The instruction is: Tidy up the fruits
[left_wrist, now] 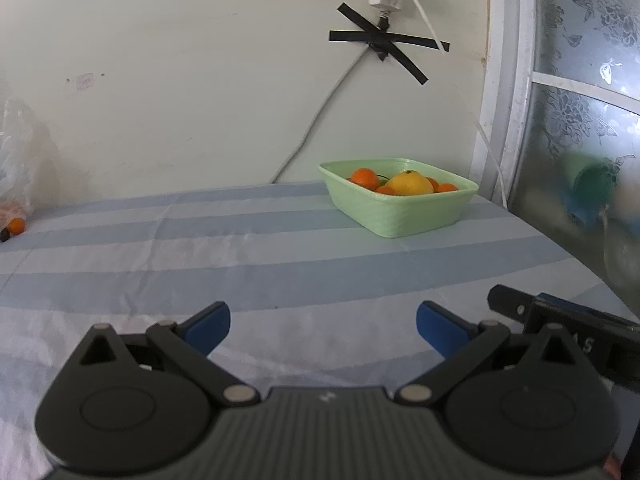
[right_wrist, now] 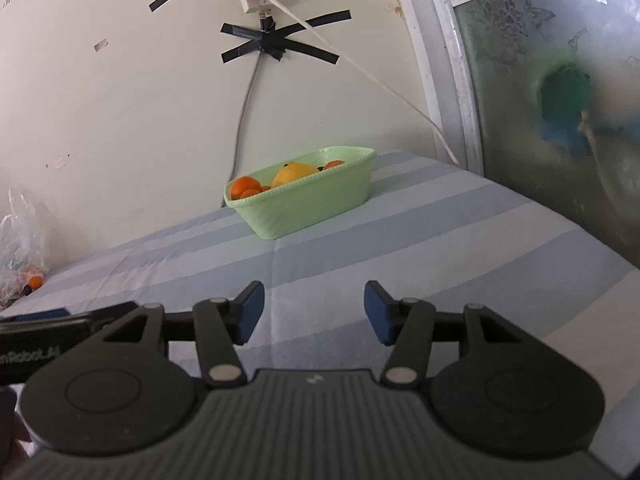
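A light green basket [left_wrist: 412, 216] stands at the back right of the striped cloth; it also shows in the right wrist view [right_wrist: 312, 208]. It holds a yellow fruit [left_wrist: 410, 183] [right_wrist: 294, 173] and several small oranges [left_wrist: 363, 178] [right_wrist: 245, 186]. One small orange [left_wrist: 16, 225] [right_wrist: 36, 281] lies at the far left beside a clear plastic bag [left_wrist: 18, 160] [right_wrist: 22, 240]. My left gripper [left_wrist: 322, 326] is open and empty, low over the cloth. My right gripper [right_wrist: 314, 310] is open and empty, well short of the basket.
A table with a blue and white striped cloth [left_wrist: 240, 260] stands against a cream wall with taped cables [left_wrist: 384, 42]. A frosted window [left_wrist: 580, 100] bounds the right side. The other gripper's body shows at the right edge of the left wrist view [left_wrist: 560, 328].
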Demonstrator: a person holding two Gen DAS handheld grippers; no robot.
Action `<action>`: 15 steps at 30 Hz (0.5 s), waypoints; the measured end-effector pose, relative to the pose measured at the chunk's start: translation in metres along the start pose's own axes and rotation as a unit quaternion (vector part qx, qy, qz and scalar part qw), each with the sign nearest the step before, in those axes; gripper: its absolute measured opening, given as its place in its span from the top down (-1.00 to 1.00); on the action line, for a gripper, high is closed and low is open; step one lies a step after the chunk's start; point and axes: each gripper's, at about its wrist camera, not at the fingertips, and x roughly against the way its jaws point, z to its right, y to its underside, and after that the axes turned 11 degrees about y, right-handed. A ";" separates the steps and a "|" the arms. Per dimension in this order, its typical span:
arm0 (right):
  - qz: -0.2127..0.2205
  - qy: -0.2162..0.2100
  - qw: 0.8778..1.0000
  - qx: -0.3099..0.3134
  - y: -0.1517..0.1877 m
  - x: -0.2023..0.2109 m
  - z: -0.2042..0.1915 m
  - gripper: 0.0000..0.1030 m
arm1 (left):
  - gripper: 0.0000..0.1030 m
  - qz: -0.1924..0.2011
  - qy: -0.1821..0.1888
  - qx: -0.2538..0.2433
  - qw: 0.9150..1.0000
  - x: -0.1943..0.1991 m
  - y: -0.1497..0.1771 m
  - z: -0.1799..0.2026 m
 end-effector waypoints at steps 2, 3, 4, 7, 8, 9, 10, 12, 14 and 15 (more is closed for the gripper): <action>0.000 -0.001 1.000 -0.007 -0.001 -0.001 0.003 -0.13 | -1.00 0.001 -0.011 -0.001 1.000 0.003 0.001 0.001; -0.001 -0.001 1.000 -0.009 -0.001 -0.002 0.004 -0.13 | -1.00 0.001 -0.016 -0.002 1.000 0.003 0.002 0.001; -0.001 -0.001 1.000 -0.011 -0.001 -0.002 0.004 -0.13 | -1.00 0.000 -0.019 -0.001 1.000 0.003 0.003 0.001; 0.000 0.000 1.000 -0.011 0.000 -0.001 0.003 -0.14 | -1.00 -0.001 -0.022 0.008 1.000 0.003 0.004 -0.002; 0.001 -0.001 1.000 -0.010 0.000 -0.001 0.003 -0.14 | -1.00 0.000 -0.024 0.012 1.000 0.004 0.005 -0.003; 0.002 -0.001 1.000 -0.008 0.001 0.000 0.002 -0.15 | -1.00 0.001 -0.027 0.014 1.000 0.004 0.006 -0.004; 0.003 -0.001 1.000 -0.007 0.001 0.001 0.002 -0.16 | -1.00 0.003 -0.033 0.013 0.999 0.004 0.006 -0.004; 0.003 -0.003 1.000 -0.007 0.001 0.001 0.002 -0.17 | -1.00 0.004 -0.050 0.005 0.999 0.004 0.006 -0.002; 0.003 -0.003 1.000 -0.008 0.001 0.001 0.002 -0.17 | -1.00 0.004 -0.066 -0.008 0.998 0.004 0.007 0.002; 0.003 -0.003 1.000 -0.009 0.001 0.001 0.003 -0.17 | -1.00 0.004 -0.073 -0.016 0.997 0.004 0.007 0.004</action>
